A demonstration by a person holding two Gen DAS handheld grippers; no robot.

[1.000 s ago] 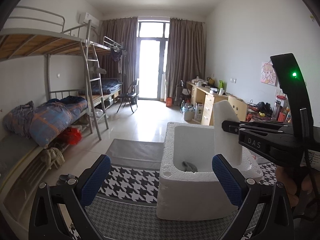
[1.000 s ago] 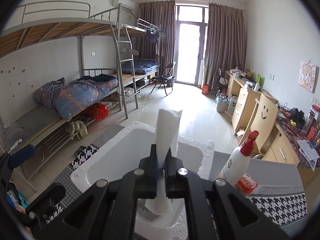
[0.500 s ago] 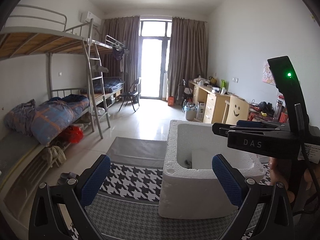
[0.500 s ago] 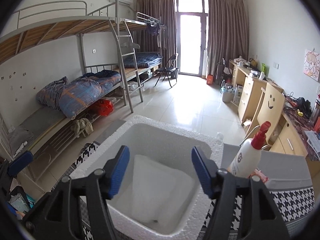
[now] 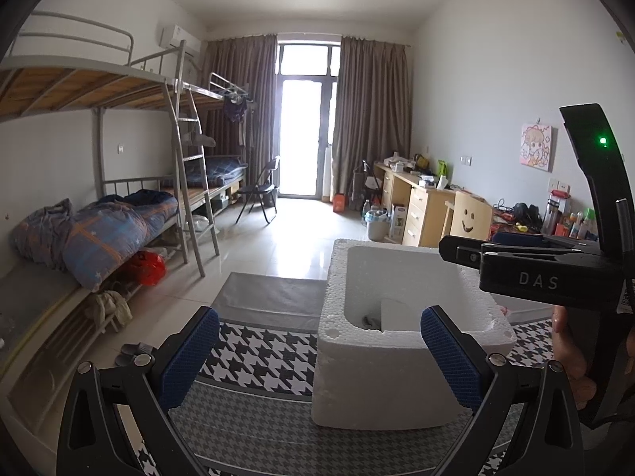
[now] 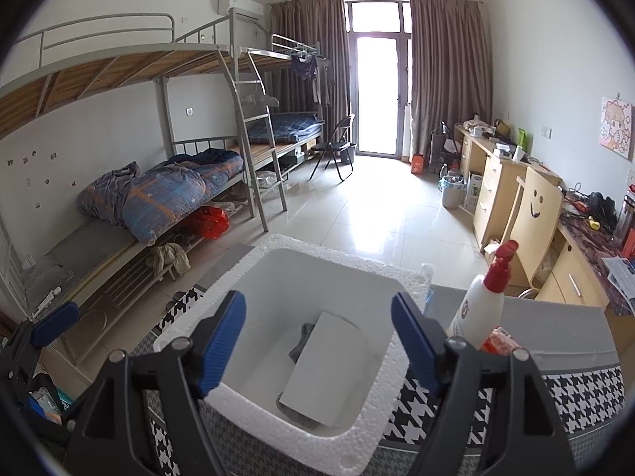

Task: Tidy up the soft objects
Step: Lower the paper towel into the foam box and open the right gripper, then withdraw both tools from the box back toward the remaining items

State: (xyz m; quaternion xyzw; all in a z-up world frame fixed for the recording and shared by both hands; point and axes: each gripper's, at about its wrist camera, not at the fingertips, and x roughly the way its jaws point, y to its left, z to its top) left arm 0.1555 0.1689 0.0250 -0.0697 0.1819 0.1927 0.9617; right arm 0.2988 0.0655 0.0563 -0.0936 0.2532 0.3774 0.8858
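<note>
Gaping wide and empty, right tongs (image 6: 317, 341) above foam box (image 6: 381, 404).

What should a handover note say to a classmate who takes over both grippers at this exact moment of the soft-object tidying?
Left gripper: open, empty, held beside the foam box.
Right gripper: open, empty, above the box.
Things: the white folded cloth lies inside the box, over a grey cloth.
Done: both cloths are in the box.
Left: no other soft object is within reach in either view; a spray bottle and a red packet stand right of the box. Check the table before you stop.
</note>
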